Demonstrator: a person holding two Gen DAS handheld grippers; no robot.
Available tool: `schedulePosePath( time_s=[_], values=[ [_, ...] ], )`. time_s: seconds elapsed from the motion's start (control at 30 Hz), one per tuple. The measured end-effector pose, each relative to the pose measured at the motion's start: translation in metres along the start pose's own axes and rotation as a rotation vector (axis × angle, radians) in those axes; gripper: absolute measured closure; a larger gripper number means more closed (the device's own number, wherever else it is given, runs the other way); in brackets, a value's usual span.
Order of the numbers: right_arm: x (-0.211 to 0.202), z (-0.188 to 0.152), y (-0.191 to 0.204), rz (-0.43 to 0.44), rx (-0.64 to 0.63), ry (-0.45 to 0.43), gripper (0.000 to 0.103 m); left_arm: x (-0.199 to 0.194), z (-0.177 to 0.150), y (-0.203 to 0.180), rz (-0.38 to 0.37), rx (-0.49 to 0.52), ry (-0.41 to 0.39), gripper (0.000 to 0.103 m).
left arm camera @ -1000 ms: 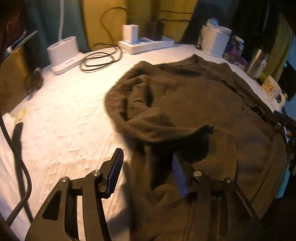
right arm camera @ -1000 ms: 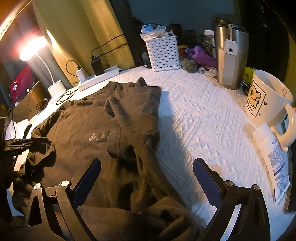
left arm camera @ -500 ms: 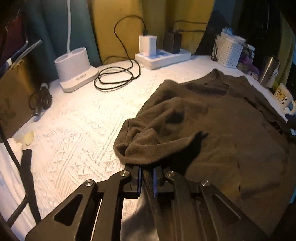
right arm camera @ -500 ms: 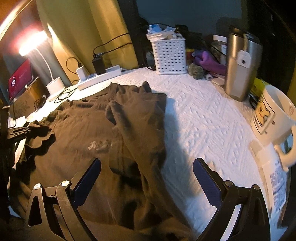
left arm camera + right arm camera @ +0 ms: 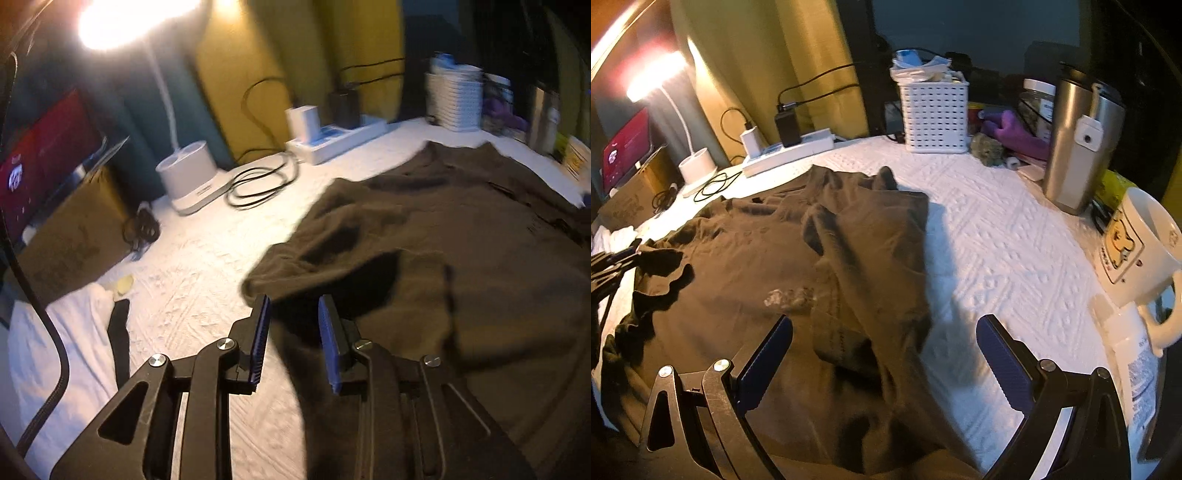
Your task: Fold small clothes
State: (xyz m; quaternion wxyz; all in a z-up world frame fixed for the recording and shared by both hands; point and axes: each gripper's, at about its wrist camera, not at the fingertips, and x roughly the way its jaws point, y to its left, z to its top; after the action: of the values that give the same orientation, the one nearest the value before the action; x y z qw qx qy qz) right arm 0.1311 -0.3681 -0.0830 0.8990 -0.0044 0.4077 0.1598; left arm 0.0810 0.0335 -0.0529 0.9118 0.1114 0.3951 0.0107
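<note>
A dark brown T-shirt [image 5: 461, 240] lies spread on the white textured table cover [image 5: 192, 266], with its left sleeve folded in over the body. My left gripper [image 5: 293, 314] is open, and the folded sleeve edge lies just beyond its fingertips, not held. In the right wrist view the shirt [image 5: 738, 266] shows a faint chest print, and its right side is folded inward in a loose ridge. My right gripper [image 5: 884, 332] is wide open and empty above the shirt's lower right part. The left gripper [image 5: 617, 258] shows at the far left edge.
A white lamp base [image 5: 190, 181], coiled black cable [image 5: 258, 184] and power strip [image 5: 332, 136] stand at the back. A white basket [image 5: 934, 114], steel tumbler [image 5: 1078, 140] and white mug [image 5: 1137, 243] stand at the right. A cardboard box [image 5: 70, 236] is at the left.
My left gripper was shut on the sleeve edge half a second ago and has opened and let it go. The right gripper has stayed open and drifted slightly.
</note>
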Motion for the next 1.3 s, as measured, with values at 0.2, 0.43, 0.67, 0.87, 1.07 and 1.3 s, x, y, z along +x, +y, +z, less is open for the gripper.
schedulePosePath(
  time_s=[0.2, 0.43, 0.67, 0.87, 1.07, 1.3],
  values=[
    [-0.012, -0.011, -0.002, -0.010, -0.005, -0.003, 0.003, 0.012, -0.015, -0.035, -0.093, 0.087, 0.077, 0.076],
    [-0.019, -0.022, -0.016, -0.054, 0.021, 0.005, 0.003, 0.003, -0.023, -0.066, -0.100, 0.163, 0.098, 0.076],
    [-0.031, -0.003, 0.017, -0.022, -0.122, -0.077, 0.027, -0.014, -0.017, -0.061, -0.181, 0.105, 0.061, 0.076],
    [0.013, -0.007, 0.050, 0.014, -0.213, 0.048, 0.063, -0.011, -0.017, -0.036, -0.221, -0.029, 0.041, 0.076],
    [0.027, -0.010, 0.047, -0.016, -0.212, 0.074, 0.089, -0.009, -0.028, -0.019, -0.214, -0.071, 0.052, 0.076],
    [0.028, -0.016, 0.070, 0.068, -0.246, 0.103, 0.090, -0.025, -0.042, 0.008, -0.242, -0.144, 0.036, 0.064]
  ],
)
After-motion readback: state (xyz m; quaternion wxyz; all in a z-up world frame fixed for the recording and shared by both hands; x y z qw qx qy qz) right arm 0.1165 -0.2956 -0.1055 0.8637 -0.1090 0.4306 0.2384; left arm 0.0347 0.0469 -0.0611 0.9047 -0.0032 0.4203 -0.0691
